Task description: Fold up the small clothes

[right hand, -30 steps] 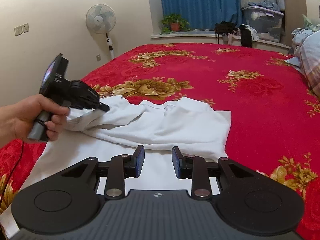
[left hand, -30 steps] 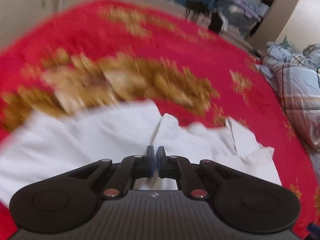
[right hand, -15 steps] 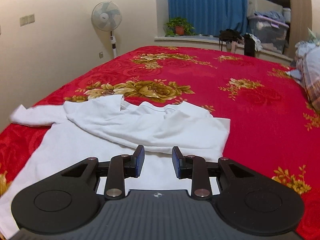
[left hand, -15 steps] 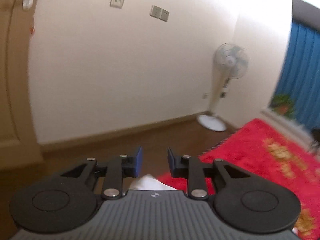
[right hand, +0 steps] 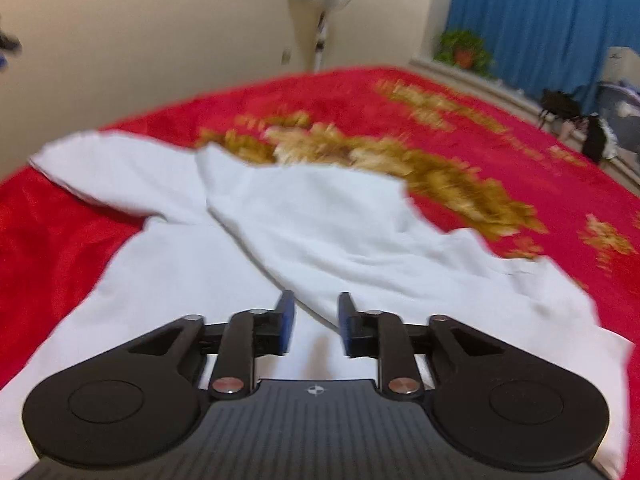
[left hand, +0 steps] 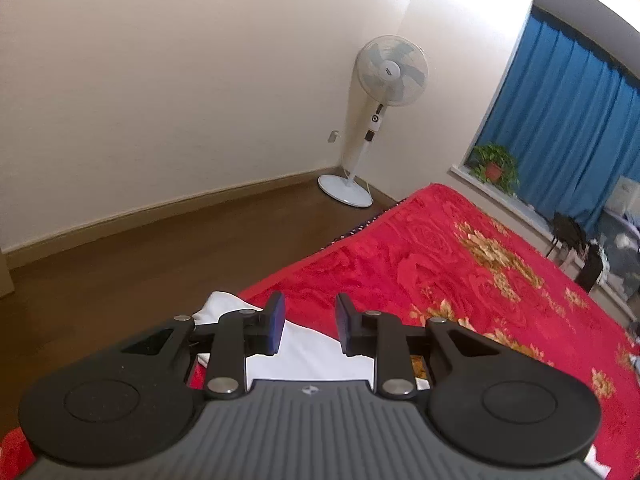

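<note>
A white shirt (right hand: 320,232) lies partly folded on the red bedspread (right hand: 60,224), one side laid over its middle, a sleeve reaching left. My right gripper (right hand: 314,322) is open and empty, just above the shirt's near part; this view is blurred. My left gripper (left hand: 310,328) is open and empty, held above the bed's left edge. Only a bit of the white shirt (left hand: 304,354) shows under its fingers.
A standing fan (left hand: 376,120) is in the room's corner on the wooden floor (left hand: 140,256) left of the bed. A potted plant (left hand: 494,166) sits on the sill by the blue curtain (left hand: 560,112). Bags and boxes lie beyond the bed's far side.
My left gripper let go of the shirt's sleeve, opened and swung away to the bed's left edge. My right gripper has moved left and closer over the shirt, still open.
</note>
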`<state>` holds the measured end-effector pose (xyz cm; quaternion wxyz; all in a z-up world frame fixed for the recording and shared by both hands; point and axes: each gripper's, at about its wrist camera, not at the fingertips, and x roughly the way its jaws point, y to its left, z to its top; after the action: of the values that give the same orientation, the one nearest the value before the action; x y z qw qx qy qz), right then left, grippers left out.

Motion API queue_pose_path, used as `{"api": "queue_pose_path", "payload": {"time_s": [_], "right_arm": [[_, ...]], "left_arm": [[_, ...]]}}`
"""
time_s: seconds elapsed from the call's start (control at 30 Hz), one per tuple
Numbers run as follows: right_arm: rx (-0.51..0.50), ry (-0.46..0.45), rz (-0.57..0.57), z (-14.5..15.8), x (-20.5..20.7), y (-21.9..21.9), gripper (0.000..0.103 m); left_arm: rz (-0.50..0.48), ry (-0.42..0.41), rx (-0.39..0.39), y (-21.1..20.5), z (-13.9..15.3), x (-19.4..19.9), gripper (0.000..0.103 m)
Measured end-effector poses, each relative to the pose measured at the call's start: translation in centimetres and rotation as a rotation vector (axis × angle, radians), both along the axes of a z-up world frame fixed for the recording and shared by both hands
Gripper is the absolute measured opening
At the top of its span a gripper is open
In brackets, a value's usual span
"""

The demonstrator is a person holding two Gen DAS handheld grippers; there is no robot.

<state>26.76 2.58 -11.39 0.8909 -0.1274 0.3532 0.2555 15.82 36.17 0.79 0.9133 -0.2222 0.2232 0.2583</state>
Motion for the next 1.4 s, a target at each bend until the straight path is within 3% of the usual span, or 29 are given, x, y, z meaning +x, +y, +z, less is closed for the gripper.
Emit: {"api": "queue_pose_path", "payload": {"time_s": [0.17,0.23,0.27,0.4,0.5,0.6,0.7,0.77,0.83,0.9,0.97,1.1,1.23,1.37,1.4], "right_arm": [[-0.120,-0.048,0.055,-2.4,2.1,5.2,0.028],[-0.140,-0.056,0.086,-2.2,2.5,5.8,0.011],[-0.138,-0.055,0.089,-1.9,2.7,5.6,0.005],[-0.051,-0.061,0.079,0.9,3.2,1.9,0.003],[0.112,-0.059,-0.038,5.0,3.8,-5.1,0.003],[0.290,-0.069,-0.206,8.3,4.0,-15.9,0.003],[0.406,-0.108,-0.470,9.0,3.2,-29.2,0.004],[0.446,-0.158,-0.707,7.7,1.7,-37.7,0.004],[0.452,-0.158,-1.029,4.7,-0.4,-45.9,0.004],[0.421,-0.069,-1.322,1.0,-2.1,-52.4,0.008],[0.493,-0.004,-1.487,-2.1,-4.6,-56.8,0.008],[0.703,0.125,-1.497,-5.5,-7.1,-60.4,0.008],[0.704,0.107,-1.516,-5.6,-8.1,-61.6,0.032],[0.743,0.123,-1.512,-6.4,-8.2,-63.6,0.032],[0.745,0.117,-1.514,-6.5,-7.9,-64.1,0.027]], "left_arm": [[-0.023,0.011,0.019,0.1,-0.6,0.7,0.029],[-0.031,0.011,0.028,0.2,-0.6,1.2,0.029],[-0.034,0.012,0.030,0.1,-0.6,1.0,0.029],[-0.047,0.019,0.042,-0.1,-0.6,0.8,0.029],[-0.061,0.025,0.040,-0.4,-0.6,1.0,0.029],[-0.084,0.026,0.053,-1.1,-0.7,1.3,0.029],[-0.128,0.035,0.073,-2.3,-0.9,1.5,0.029],[-0.162,0.047,0.071,-3.2,-1.4,1.9,0.029],[-0.186,0.059,0.060,-4.0,-1.9,2.4,0.029],[-0.213,0.071,0.048,-4.9,-2.4,2.8,0.029],[-0.236,0.080,0.032,-5.6,-2.8,3.3,0.029],[-0.264,0.085,0.018,-6.9,-3.2,3.9,0.029],[-0.285,0.099,0.030,-8.2,-3.8,4.8,0.029],[-0.299,0.118,0.014,-9.0,-4.4,5.6,0.029],[-0.305,0.121,0.013,-9.2,-4.6,5.7,0.029]]}}
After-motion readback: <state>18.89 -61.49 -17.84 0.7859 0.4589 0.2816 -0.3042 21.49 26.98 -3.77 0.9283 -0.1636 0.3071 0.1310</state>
